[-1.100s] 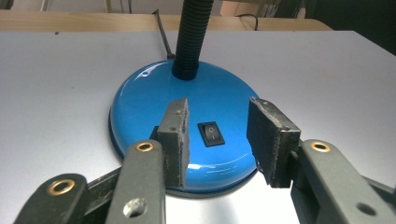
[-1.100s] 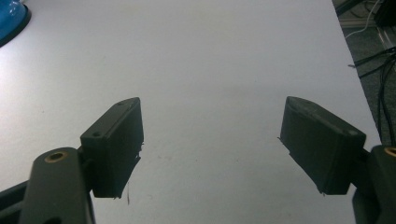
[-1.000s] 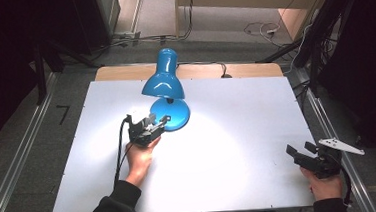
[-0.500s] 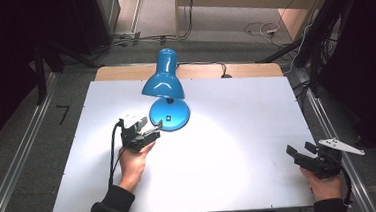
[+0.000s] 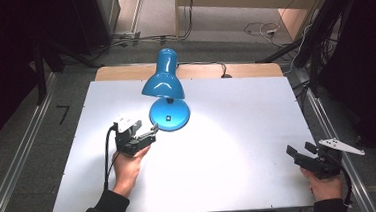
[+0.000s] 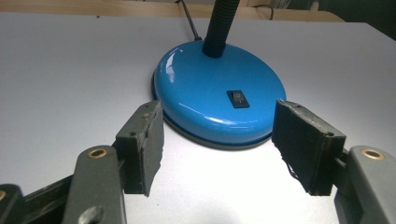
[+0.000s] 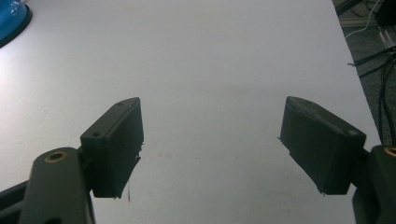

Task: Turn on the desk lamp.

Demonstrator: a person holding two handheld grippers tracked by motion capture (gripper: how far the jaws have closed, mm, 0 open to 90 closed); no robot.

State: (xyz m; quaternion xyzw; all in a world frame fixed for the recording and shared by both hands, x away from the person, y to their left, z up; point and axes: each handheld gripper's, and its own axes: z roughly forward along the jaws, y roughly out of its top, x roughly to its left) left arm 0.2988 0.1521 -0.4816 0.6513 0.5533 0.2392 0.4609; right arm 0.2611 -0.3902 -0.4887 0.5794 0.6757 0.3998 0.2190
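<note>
A blue desk lamp stands at the back middle of the white table (image 5: 236, 112), with its shade (image 5: 163, 82) bent over its round base (image 5: 170, 115) and a pool of light on the table under it. My left gripper (image 5: 149, 132) lies just left of the base, pointing at it. In the left gripper view the base (image 6: 205, 88) with its black rocker switch (image 6: 237, 98) sits just beyond the left gripper (image 6: 217, 135); the jaws have just been opening, and nothing is between them. My right gripper (image 5: 297, 154) rests open near the front right corner, with bare table between the right gripper's (image 7: 210, 140) jaws.
The lamp's black cord (image 5: 208, 64) runs off the back edge over a wooden strip (image 5: 233, 71). Metal rails (image 5: 23, 147) flank the table. Cables lie on the floor behind (image 5: 261, 29). The lamp base's edge (image 7: 11, 18) shows far left in the right gripper view.
My left gripper has drawn back from the lamp base toward the left, and its jaws have spread wider. The right gripper has stayed put.
</note>
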